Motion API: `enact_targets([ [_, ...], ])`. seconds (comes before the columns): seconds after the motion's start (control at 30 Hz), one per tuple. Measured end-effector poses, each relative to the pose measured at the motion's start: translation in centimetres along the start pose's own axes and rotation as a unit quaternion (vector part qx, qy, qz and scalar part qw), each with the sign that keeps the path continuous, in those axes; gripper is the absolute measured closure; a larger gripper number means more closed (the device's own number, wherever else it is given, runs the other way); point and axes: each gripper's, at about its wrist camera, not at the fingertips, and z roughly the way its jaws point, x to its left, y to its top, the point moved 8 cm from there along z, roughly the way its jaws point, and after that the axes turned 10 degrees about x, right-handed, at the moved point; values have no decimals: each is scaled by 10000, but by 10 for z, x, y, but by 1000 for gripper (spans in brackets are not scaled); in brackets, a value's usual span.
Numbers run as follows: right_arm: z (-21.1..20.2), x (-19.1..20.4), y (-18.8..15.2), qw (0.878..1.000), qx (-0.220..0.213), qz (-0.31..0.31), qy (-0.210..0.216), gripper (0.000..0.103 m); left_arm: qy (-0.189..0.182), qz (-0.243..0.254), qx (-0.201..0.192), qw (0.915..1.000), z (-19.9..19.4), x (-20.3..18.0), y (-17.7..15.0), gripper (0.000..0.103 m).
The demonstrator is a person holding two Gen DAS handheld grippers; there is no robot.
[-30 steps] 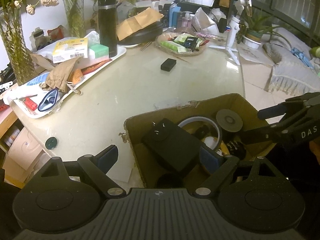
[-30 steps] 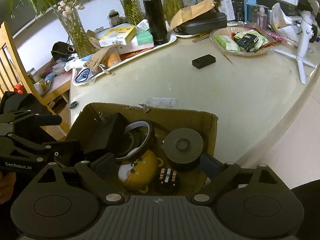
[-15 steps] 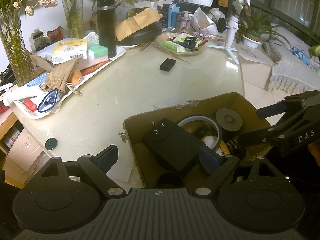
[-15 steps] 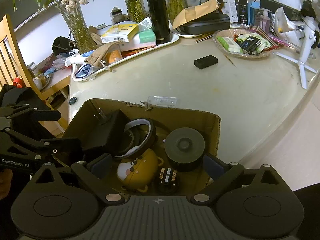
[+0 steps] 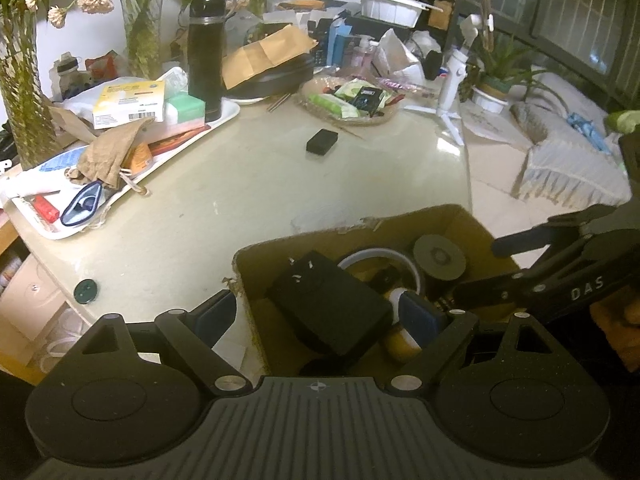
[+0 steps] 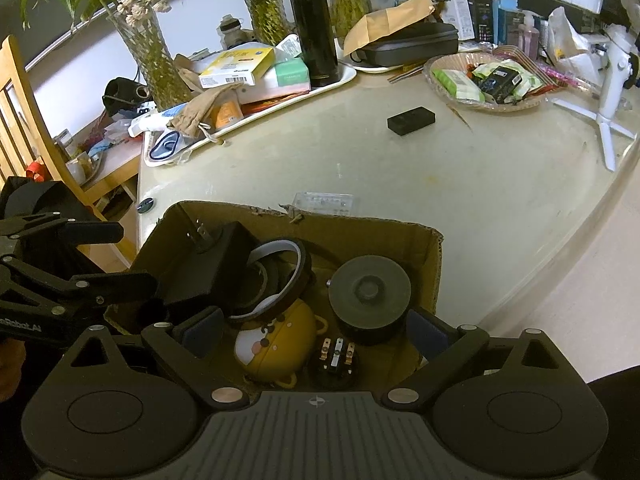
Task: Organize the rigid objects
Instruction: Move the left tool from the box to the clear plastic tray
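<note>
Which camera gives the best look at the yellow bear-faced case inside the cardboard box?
The right wrist view: the yellow bear-faced case lies in plain sight near the front of the cardboard box, face showing. In the left wrist view only a yellow sliver shows beside the black power adapter.

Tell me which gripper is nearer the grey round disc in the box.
Right. The right gripper stands open over the box with the disc just ahead of its right finger. The left gripper straddles the box's opposite wall, beside the black adapter.
</note>
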Motion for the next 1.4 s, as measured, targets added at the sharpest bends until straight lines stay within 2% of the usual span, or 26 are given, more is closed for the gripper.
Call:
enact_targets([
  [0.13, 0, -5, 4, 9998, 16, 173, 130, 5, -81, 24, -29, 10000, 2, -1, 5, 14],
  [0.37, -4, -12, 7, 9985, -65, 465, 296, 5, 47, 175, -157, 9997, -1, -3, 15, 14],
  [0.63, -3, -13, 17, 9990, -169, 373, 167, 5, 118, 316, -182, 9993, -1, -3, 24, 14],
  [0.73, -8, -18, 25, 9985, -377, 401, 79, 0, 100, 350, -204, 9991, 0, -2, 28, 14],
  [0.93, -15, -36, 45, 9961, -721, 501, -80, 0, 59, 387, -197, 9990, 6, 1, 38, 14],
  [1.2, -5, -55, 70, 9956, -728, 458, -383, 0, 0, 502, -155, 9986, 19, 2, 54, 14],
  [1.4, 6, -65, 82, 9951, -773, 411, -459, 0, 6, 599, -85, 9982, 30, 2, 65, 14],
])
